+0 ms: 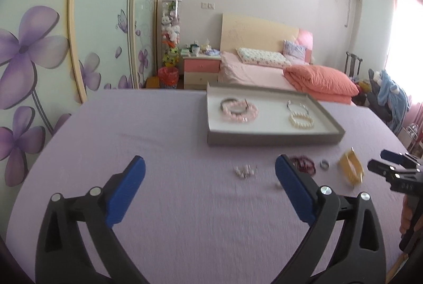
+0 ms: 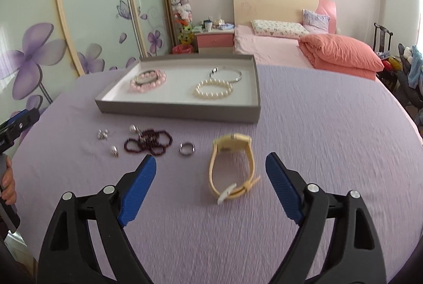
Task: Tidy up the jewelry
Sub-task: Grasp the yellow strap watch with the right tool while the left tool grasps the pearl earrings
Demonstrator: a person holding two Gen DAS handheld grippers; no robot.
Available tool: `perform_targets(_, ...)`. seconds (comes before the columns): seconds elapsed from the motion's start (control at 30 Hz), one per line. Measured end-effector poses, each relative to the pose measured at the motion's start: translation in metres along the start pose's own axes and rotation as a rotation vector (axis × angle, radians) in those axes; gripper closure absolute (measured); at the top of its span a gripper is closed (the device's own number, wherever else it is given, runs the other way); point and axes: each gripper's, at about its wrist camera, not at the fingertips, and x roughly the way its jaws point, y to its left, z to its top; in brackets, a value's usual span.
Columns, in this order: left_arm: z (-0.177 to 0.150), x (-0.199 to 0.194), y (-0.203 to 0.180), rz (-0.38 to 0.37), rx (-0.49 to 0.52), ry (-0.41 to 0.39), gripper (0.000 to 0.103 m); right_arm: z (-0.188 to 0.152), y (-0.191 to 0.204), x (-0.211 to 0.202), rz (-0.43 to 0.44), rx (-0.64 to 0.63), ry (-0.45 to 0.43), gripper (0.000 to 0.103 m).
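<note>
Daylight floods in from a window point(image 1: 407, 27) at far right of the left claw's view, blown out to white glare. The room is bright with soft, faint shadows. Motion blur smears the tray point(image 1: 272, 138) and the watch point(image 1: 351, 169). Fisheye distortion bends the wardrobe doors point(image 2: 87, 19); corners vignette black.

Bare lilac tabletop point(image 2: 330, 125) lies open right of the yellow watch point(image 2: 231, 167). The grey tray point(image 2: 179, 112) walls off the far side. Beads point(image 2: 148, 144), ring point(image 2: 187, 148) and earrings point(image 2: 103, 134) crowd the strip left of the watch.
</note>
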Motion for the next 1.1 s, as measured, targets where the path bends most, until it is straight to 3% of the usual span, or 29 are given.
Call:
perform_targets(0.2, -0.016, 0.003, -0.004, -0.014, 0.030, 0.044, 0.004, -0.013, 0.000, 0.015, -0.037, -0.003, 0.051, 0.010)
perform_targets(0.5, -0.027, 0.017, -0.006, -0.012, 0.033, 0.092, 0.004, -0.017, -0.012, 0.045, -0.096, 0.042, 0.137, 0.009)
perform_targets(0.77, -0.031, 0.027, -0.013, -0.004, 0.055, 0.114, 0.004, -0.010, -0.011, 0.056, -0.130, 0.046, 0.139, 0.009)
perform_targets(1.0, -0.033, 0.033, -0.014, -0.027, 0.020, 0.137, 0.004, -0.006, -0.011, 0.062, -0.136, 0.065, 0.141, 0.017)
perform_targets(1.1, -0.033, 0.035, -0.021, -0.013, 0.057, 0.146, 0.004, -0.005, -0.013, 0.066, -0.133, 0.082, 0.148, 0.022)
